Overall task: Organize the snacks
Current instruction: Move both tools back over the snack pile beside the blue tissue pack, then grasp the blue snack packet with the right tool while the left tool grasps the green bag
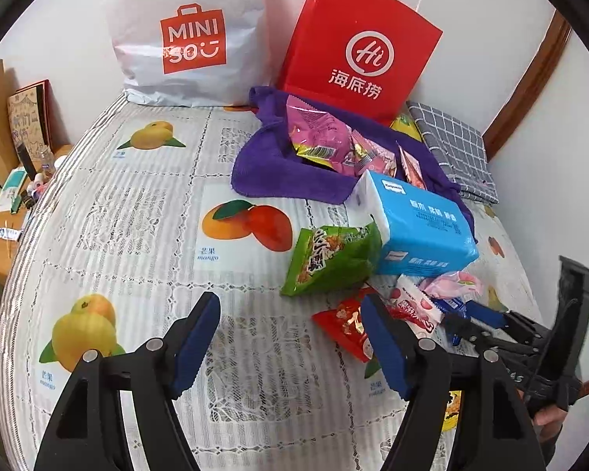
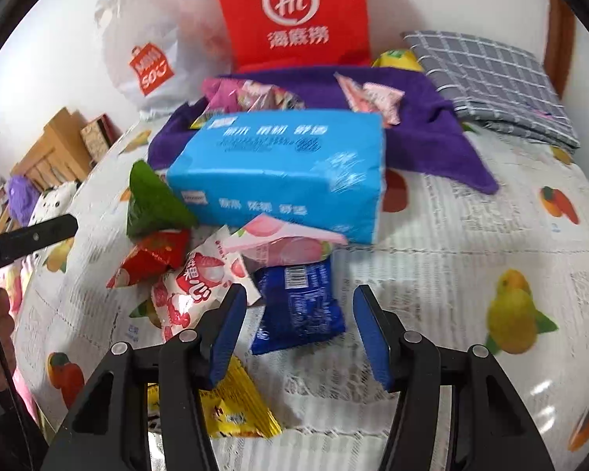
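Loose snack packets lie heaped on a fruit-print tablecloth (image 1: 137,212). In the right wrist view my right gripper (image 2: 300,329) stands open just above a dark blue packet (image 2: 298,306), which lies between its fingertips with the pads clear of it. Around it lie a white lychee packet (image 2: 200,286), a pink peach packet (image 2: 278,243), a red packet (image 2: 149,259), a green bag (image 2: 153,204) and a yellow packet (image 2: 235,404). My left gripper (image 1: 290,337) is open over bare cloth, with the red packet (image 1: 345,325) by its right finger. The right gripper (image 1: 467,324) shows at the right.
A blue tissue pack (image 1: 416,227) rests behind the heap. A purple towel (image 1: 271,172) bears pink snack bags (image 1: 326,133). A red paper bag (image 1: 357,47) and a white shopping bag (image 1: 188,35) stand against the wall. Folded grey checked cloth (image 1: 451,149) lies far right.
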Demonstrator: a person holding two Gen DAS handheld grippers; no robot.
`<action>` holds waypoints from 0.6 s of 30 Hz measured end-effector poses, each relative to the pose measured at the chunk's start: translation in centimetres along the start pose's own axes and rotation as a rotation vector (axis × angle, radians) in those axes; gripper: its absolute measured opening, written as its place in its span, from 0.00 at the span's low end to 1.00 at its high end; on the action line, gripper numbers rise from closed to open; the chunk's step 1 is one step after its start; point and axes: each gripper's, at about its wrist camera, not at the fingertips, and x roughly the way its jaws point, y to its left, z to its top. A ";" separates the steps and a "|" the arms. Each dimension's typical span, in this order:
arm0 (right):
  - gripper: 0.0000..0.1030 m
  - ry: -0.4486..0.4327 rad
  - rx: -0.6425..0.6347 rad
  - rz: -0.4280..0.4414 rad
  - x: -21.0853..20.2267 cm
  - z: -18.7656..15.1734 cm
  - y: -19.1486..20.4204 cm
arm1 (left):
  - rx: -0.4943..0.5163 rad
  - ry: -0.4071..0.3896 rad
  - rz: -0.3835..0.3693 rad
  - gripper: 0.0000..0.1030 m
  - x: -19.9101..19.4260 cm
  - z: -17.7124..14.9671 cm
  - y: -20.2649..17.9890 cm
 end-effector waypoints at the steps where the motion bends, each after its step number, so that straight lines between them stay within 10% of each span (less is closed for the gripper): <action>1: 0.55 0.011 -0.005 -0.002 0.4 0.0 0.0 | -0.001 -0.003 -0.008 0.70 0.1 0.1 0.0; 18: 0.43 -0.028 0.023 -0.057 -1.9 -2.4 -4.6 | 0.185 0.026 0.031 0.70 6.6 2.0 -4.3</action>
